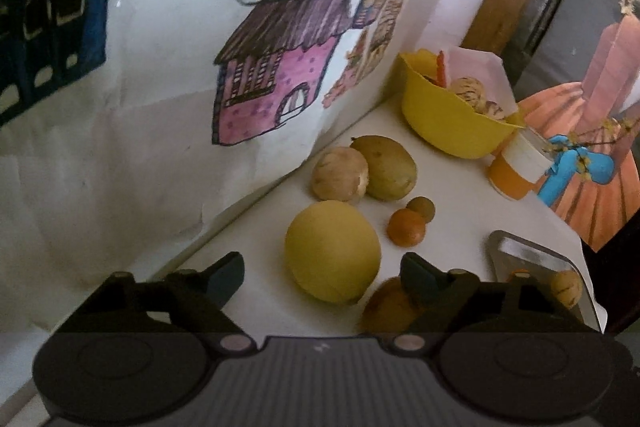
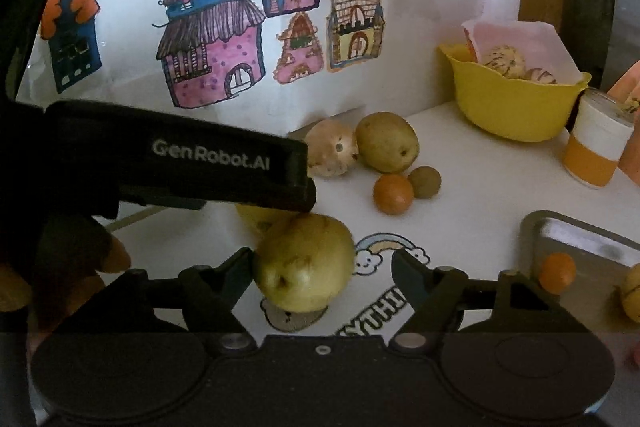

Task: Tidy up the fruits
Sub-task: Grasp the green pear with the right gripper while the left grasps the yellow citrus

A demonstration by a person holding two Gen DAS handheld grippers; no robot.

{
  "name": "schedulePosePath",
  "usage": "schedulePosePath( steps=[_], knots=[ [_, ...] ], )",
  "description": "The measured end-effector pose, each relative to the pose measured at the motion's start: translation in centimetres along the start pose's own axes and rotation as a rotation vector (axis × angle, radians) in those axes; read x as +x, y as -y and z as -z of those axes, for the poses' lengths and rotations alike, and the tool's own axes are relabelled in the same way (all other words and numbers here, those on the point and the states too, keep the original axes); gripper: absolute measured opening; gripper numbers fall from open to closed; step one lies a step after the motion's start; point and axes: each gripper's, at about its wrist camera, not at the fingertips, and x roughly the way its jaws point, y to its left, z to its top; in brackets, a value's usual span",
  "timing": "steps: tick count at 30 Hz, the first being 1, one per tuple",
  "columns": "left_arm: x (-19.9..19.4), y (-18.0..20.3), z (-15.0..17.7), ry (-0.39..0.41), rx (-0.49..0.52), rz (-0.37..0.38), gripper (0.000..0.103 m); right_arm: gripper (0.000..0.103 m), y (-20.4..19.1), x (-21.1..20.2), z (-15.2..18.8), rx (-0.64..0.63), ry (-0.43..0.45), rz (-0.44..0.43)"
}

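My left gripper point(image 1: 320, 275) is open just in front of a big round yellow fruit point(image 1: 332, 251) on the white table. A greenish pear point(image 2: 304, 263) lies between the fingers of my open right gripper point(image 2: 324, 269); it touches the left finger, with a gap to the right one. The same pear point(image 1: 390, 303) shows by my left gripper's right finger. Farther back lie a second pear point(image 2: 387, 142), a brownish fruit point(image 2: 332, 153), a small orange point(image 2: 393, 193) and a small green fruit point(image 2: 425, 181). The left gripper's body point(image 2: 180, 155) hides most of the yellow fruit point(image 2: 260, 217).
A yellow bowl point(image 2: 516, 107) with striped fruits and paper stands at the back right, with an orange-and-white cup point(image 2: 596, 147) beside it. A metal tray point(image 2: 580, 239) at the right holds a small orange and a yellow fruit. A wall with house drawings point(image 1: 260, 67) borders the table on the left.
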Motion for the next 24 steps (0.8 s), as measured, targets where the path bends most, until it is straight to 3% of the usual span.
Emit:
schedulePosePath(
  steps=[6, 11, 24],
  knots=[
    [0.9, -0.2, -0.1, -0.002, -0.028, -0.007, 0.079, 0.06, 0.5, 0.9, 0.0, 0.055, -0.044, -0.05],
    [1.4, 0.3, 0.0, -0.029, 0.0, 0.026, 0.059, 0.058, 1.0, 0.7, 0.3, 0.099, -0.035, -0.066],
    [1.2, 0.5, 0.7, -0.002, 0.036, 0.035, 0.057, 0.058, 2.0, -2.3, 2.8, 0.182, -0.014, -0.099]
  ],
)
